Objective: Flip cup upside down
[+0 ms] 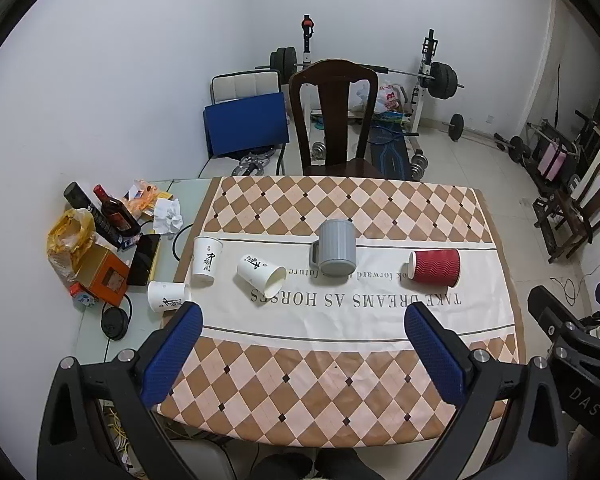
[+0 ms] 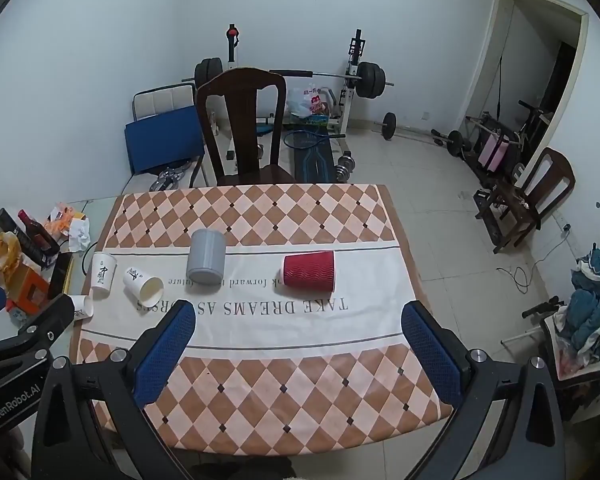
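A red ribbed paper cup [image 1: 435, 268] [image 2: 309, 271] lies on its side on the chequered tablecloth [image 1: 340, 380] [image 2: 300, 392]. A grey mug [image 1: 337, 252] [image 2: 206, 261] stands upside down beside it. A white paper cup [image 1: 261, 275] [image 2: 143, 286] lies tipped over, another [image 1: 206, 260] [image 2: 102, 272] stands upside down, a third [image 1: 168, 296] [image 2: 82, 306] lies at the cloth's left edge. My left gripper [image 1: 303, 318] and right gripper [image 2: 298, 314] are open and empty, held above the near part of the table, apart from all cups.
Clutter fills the table's left side: a bottle [image 1: 116, 214], an orange box [image 1: 104, 276], a yellow bag [image 1: 66, 236], crumpled paper [image 1: 168, 214]. A dark wooden chair [image 1: 334, 120] [image 2: 242, 128] stands behind the table. Gym weights line the back wall.
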